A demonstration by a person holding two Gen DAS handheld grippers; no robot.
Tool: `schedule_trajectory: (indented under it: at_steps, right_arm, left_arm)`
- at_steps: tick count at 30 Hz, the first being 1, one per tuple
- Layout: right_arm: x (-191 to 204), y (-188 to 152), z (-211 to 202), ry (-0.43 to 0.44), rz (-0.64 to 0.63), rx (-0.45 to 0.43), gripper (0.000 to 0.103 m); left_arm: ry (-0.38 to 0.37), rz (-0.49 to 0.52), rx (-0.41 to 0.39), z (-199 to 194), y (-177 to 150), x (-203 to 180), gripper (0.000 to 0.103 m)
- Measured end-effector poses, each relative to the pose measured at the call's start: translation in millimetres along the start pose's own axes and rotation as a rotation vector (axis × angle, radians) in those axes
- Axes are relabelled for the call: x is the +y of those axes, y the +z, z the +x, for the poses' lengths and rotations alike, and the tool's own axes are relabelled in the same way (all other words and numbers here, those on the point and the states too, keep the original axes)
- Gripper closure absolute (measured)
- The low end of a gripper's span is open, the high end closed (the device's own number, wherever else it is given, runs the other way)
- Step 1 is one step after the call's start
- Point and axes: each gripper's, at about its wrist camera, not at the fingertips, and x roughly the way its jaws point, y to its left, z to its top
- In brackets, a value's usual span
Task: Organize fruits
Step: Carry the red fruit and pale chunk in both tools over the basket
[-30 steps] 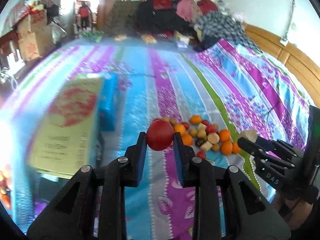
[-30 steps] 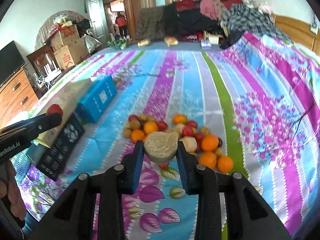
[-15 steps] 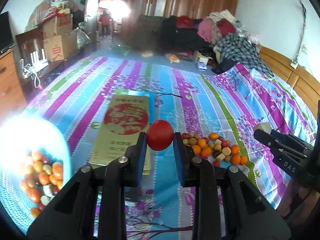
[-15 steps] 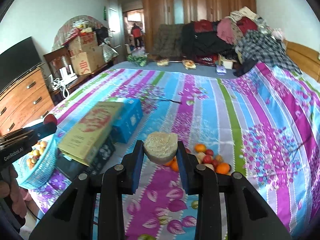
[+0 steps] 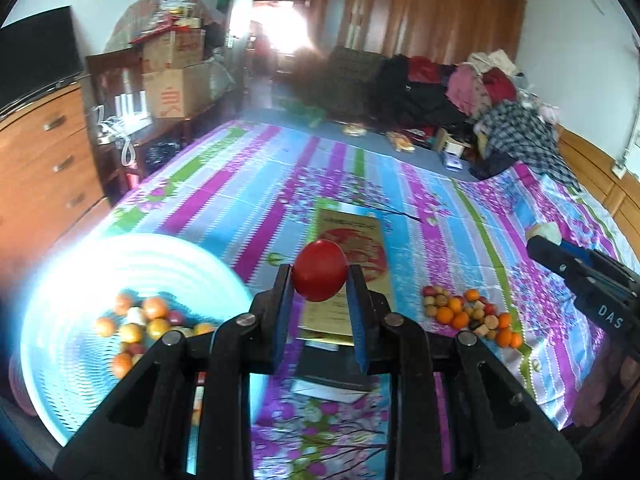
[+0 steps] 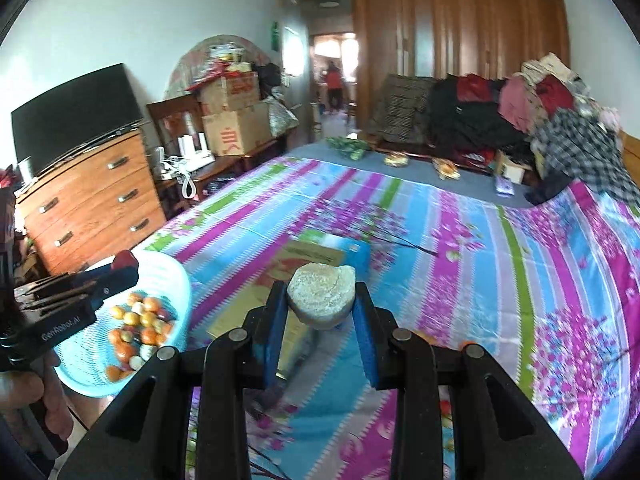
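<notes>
A red fruit point(image 5: 319, 276) is clamped in the left gripper point(image 5: 319, 280), a pale cut piece point(image 6: 322, 295) in the right gripper point(image 6: 322, 300). The fruit pile point(image 5: 472, 316) on the bedspread point(image 5: 248, 184) is shown clearly only by the left view; the blue basket point(image 6: 176, 280) is seen whole in the right.

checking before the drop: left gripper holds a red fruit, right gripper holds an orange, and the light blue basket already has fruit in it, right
One slip: the right gripper holds a pale beige, rough-surfaced piece, not an orange, as the right wrist view shows. The left gripper does hold a red fruit, and the light blue basket already has fruit.

Both claws lifted off fruit pile point(image 5: 472, 316); now nr basket point(image 5: 72, 280).
</notes>
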Motion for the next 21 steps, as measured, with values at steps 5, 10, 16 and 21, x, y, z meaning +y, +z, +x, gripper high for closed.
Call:
schedule_trajectory:
  at_steps: [5, 10, 16, 21]
  right_arm:
    - [48, 17, 7, 0.073, -0.056, 0.001, 0.067]
    - [90, 29, 18, 0.142, -0.095, 0.015, 0.067]
    - [135, 35, 38, 0.208, -0.119, 0.048, 0.067]
    - [167, 35, 58, 0.259, -0.134, 0.085, 0.067]
  left_arm:
    - [0.04, -0.044, -0.001, -13, -2, 31, 0.076]
    - [0.061, -0.08, 0.001, -23, -5, 58, 0.076]
    - [0.086, -0.125, -0.015, -37, -6, 92, 0.076]
    - [0.11, -0.164, -0.028, -44, -9, 117, 0.076]
